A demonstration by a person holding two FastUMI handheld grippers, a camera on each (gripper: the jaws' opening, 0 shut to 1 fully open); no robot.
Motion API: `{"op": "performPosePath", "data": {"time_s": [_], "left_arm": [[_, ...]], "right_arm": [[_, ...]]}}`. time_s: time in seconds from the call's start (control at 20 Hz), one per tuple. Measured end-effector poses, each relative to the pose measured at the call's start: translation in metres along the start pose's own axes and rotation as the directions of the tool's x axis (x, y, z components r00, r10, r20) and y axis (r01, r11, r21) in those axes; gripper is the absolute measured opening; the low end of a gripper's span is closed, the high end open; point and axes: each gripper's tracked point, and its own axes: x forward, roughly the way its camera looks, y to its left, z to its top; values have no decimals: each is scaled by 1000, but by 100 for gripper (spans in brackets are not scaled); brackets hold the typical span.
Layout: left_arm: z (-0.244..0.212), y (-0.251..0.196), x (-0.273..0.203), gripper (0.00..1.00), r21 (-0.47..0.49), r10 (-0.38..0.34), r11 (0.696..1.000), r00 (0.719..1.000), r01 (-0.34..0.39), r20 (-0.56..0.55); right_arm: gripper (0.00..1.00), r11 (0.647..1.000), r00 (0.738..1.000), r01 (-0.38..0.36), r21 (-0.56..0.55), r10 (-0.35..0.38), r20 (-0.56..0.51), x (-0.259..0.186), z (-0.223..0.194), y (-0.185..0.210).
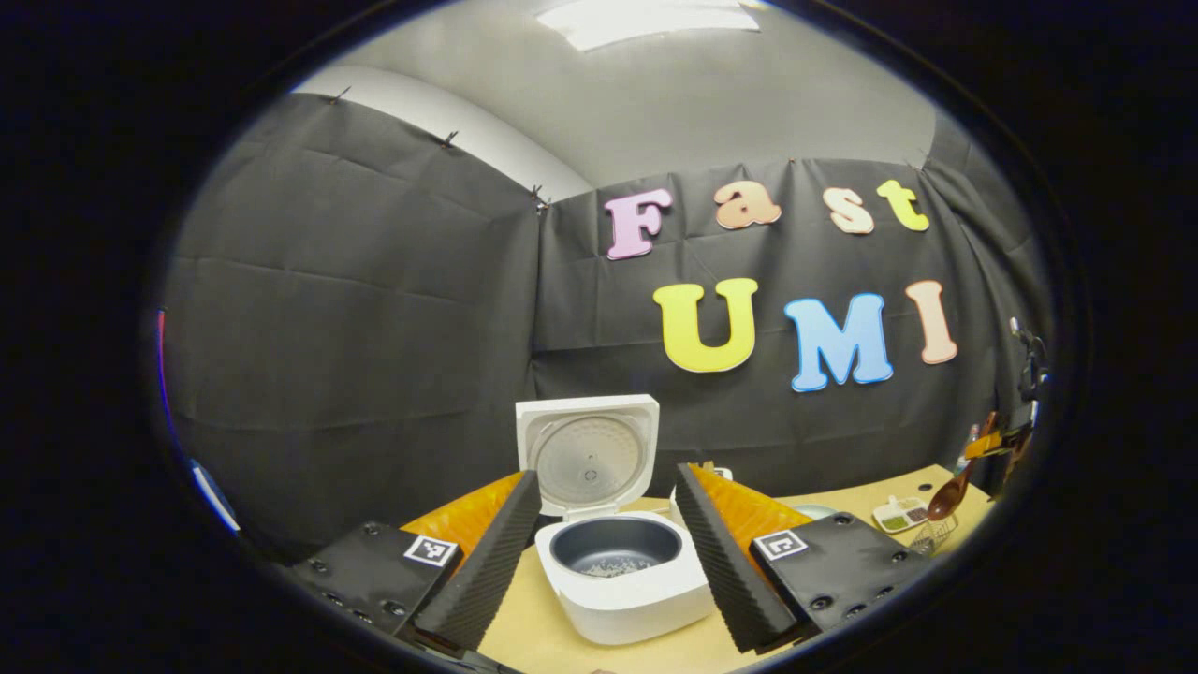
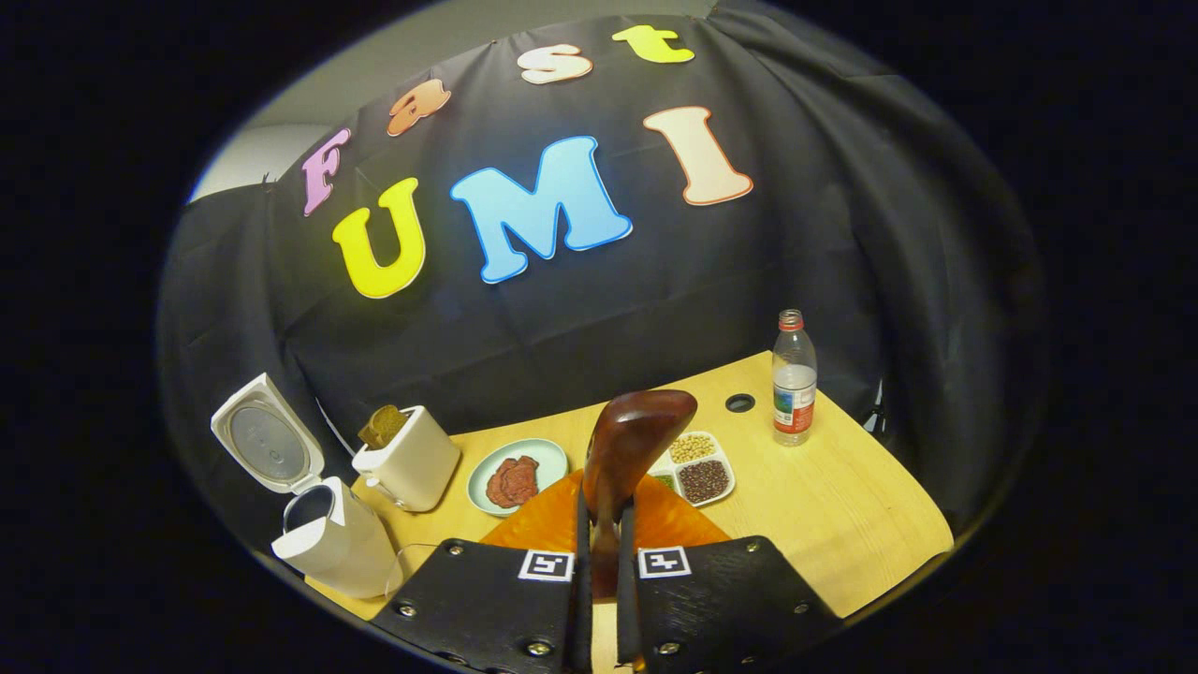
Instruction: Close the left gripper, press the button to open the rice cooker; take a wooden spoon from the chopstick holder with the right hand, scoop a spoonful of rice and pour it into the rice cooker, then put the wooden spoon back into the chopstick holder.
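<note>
- Rice (image 1: 613, 565) lay thinly on the bottom of the cooker (image 1: 622, 580) pot in the left gripper view, the lid (image 1: 588, 454) standing upright behind it.
- Left gripper (image 1: 606, 552) hovered over the worktop (image 1: 552, 646) with its jaws wide open and empty, the cooker framed between them.
- Far to that view's right, the spoon (image 1: 953, 494) hung bowl-down above a wire holder (image 1: 933, 535), beside a small sectioned tray (image 1: 900, 514).
- Right gripper (image 2: 599, 562), in its own view, had its jaws closed on the spoon (image 2: 629, 449) handle, the bowl pointing away and, as far as I could tell, empty.
- Beyond the spoon sat the tray (image 2: 697, 465) of grains, a plate (image 2: 517, 476), a toaster (image 2: 408, 462) and a bottle (image 2: 794, 378); the open cooker (image 2: 332, 538) stood at the left.
- Judged stage: rice poured, spoon on its way back to the holder.
- Risk: the light wire holder could tip or slide if the spoon came in at a slant or caught a wire.
- Risk: letting go too high would let the spoon bounce out onto the worktop.
</note>
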Motion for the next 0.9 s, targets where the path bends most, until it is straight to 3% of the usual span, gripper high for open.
{"op": "performPosePath", "data": {"time_s": [0.35,0.4,0.6,0.9], "left_arm": [[-14,37,9,99,-7,7,1000,1000,-7,-19],[-14,43,8,94,-6,9,1000,1000,-10,-20],[-19,65,11,99,-9,22,1000,999,-22,-26],[-29,93,8,100,3,46,999,998,-45,-40]], "right_arm": [[11,997,997,-82,-11,81,-7,3,-16,66],[11,996,996,-86,-13,86,-13,4,-22,73],[11,994,994,-108,-25,107,-36,9,-42,97],[11,988,994,-89,-128,80,-75,28,-88,113]]}}
